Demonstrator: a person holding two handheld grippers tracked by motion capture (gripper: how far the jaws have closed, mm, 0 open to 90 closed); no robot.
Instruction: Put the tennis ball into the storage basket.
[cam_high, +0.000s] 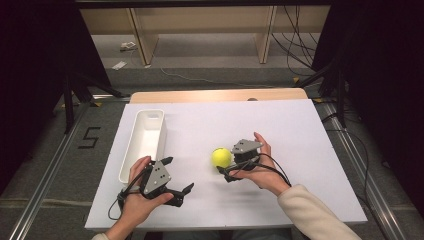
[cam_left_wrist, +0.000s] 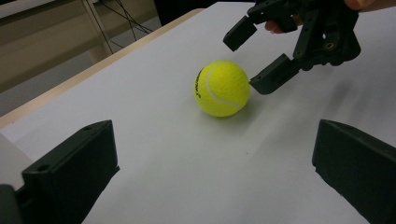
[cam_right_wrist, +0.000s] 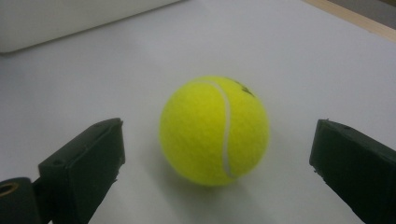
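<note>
Fuzzy yellow tennis ball (cam_right_wrist: 214, 130) on smooth white table (cam_high: 280, 125); right gripper (cam_right_wrist: 215, 168) jaws wide, flanking it untouched. Left gripper (cam_high: 178, 176) wide, empty.

The fuzzy yellow felt tennis ball (cam_right_wrist: 215, 130) looks rough and matt, with a smooth pale seam. It sits on a smooth, matt white sheet covering the light wooden table (cam_high: 215, 95). The long white plastic tray (cam_high: 145, 137) looks smooth and faintly glossy, and the black plastic right gripper (cam_left_wrist: 254, 58) looks matt.

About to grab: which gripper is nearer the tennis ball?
Right. The right gripper sits just beside the tennis ball, open jaws facing it; the left gripper waits farther off, by the white bin.
</note>
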